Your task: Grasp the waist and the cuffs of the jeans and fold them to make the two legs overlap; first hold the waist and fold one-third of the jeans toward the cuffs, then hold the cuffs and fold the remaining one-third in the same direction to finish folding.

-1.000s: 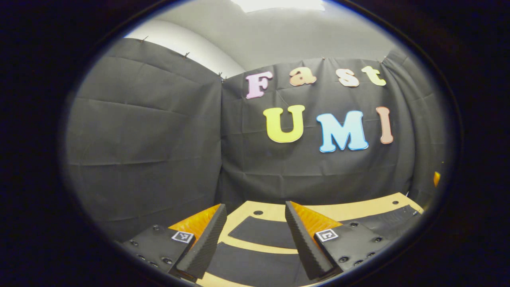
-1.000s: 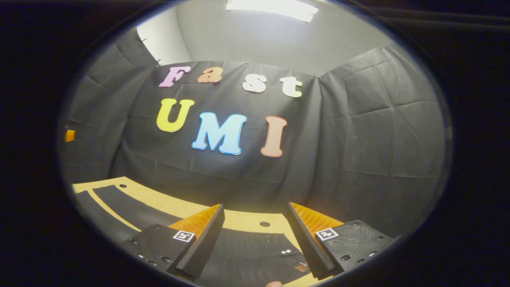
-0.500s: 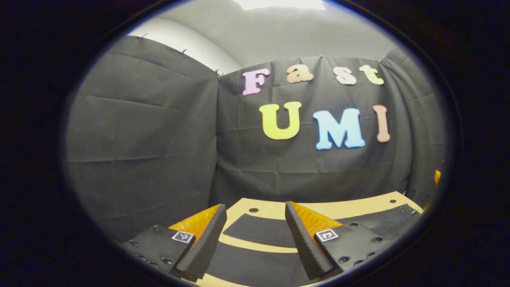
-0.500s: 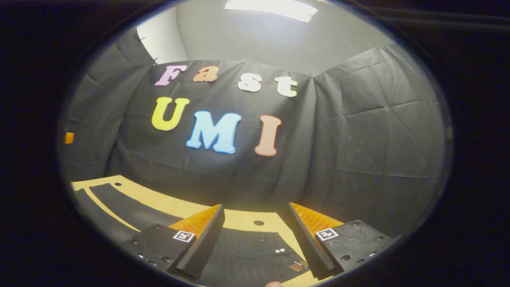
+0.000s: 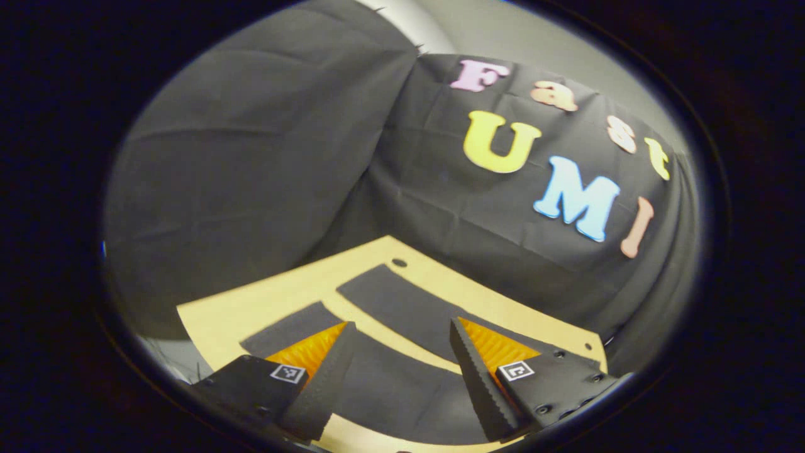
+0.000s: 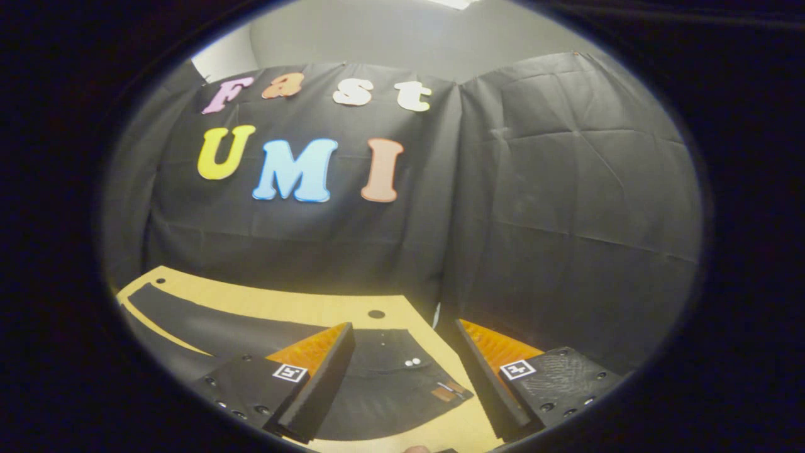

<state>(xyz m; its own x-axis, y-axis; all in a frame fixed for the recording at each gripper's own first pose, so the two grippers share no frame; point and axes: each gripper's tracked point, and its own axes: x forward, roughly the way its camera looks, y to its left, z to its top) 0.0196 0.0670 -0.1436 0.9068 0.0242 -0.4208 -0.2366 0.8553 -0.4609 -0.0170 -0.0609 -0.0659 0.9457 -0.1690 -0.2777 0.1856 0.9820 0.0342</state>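
Observation:
Black jeans (image 5: 402, 308) lie flat on the yellow-tan table (image 5: 264, 302) with the two legs spread apart. In the left gripper view their cuff ends point to the left, and my left gripper (image 5: 399, 377) hangs open above the nearer leg (image 5: 390, 384). In the right gripper view the waist of the jeans (image 6: 390, 371), with two small metal buttons and a brown tag, lies between the fingers of my right gripper (image 6: 402, 384). That gripper is open above it and holds nothing.
Black cloth walls close in the table on the far and side edges. The table's left corner (image 5: 188, 314) and its far right corner (image 6: 402, 308) are close to the jeans. A small round hole (image 5: 399, 262) marks the tabletop past the far leg.
The left gripper has tilted down and swung left, bringing both legs and cuffs into sight. The right gripper has tipped down and turned a little, so the waist shows more fully between its fingers.

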